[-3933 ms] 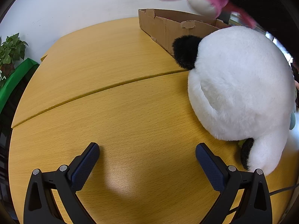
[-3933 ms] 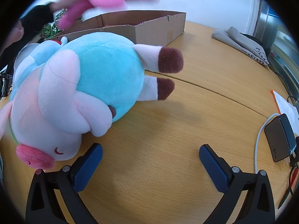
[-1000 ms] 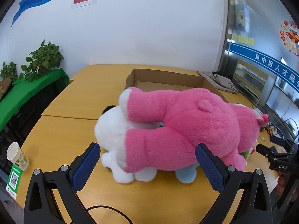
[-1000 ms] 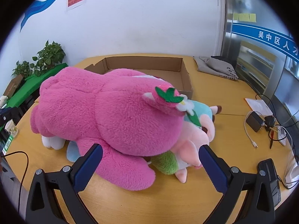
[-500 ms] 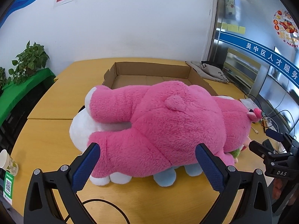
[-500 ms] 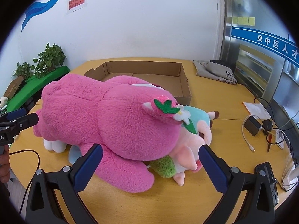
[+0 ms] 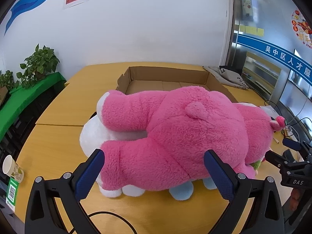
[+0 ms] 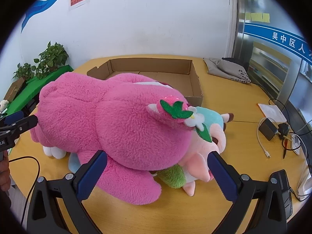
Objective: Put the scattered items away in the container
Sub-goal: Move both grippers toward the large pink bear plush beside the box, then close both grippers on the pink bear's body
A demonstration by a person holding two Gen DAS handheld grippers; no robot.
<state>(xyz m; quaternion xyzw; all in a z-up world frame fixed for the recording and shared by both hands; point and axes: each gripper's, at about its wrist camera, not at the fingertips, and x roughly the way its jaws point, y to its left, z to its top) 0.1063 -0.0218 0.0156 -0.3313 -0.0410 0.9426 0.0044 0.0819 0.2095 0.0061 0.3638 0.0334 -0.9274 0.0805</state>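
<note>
Both the left gripper [image 7: 154, 170] and the right gripper [image 8: 158, 169] have jaws wide apart, holding nothing. Just beyond them the pink bear [image 7: 175, 134] lies on top of the other toys, in front of the empty box [image 7: 167, 79]. Lifting it carelessly could tumble those underneath off the table [image 7: 56, 136]. Only the right view shows the blue toy [image 8: 211, 118] — the left shows the white one [image 7: 91, 134].

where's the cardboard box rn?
In both wrist views the cardboard box sits open on the far side of the table, directly behind the pink plush, with the grey bag to its right.
</note>
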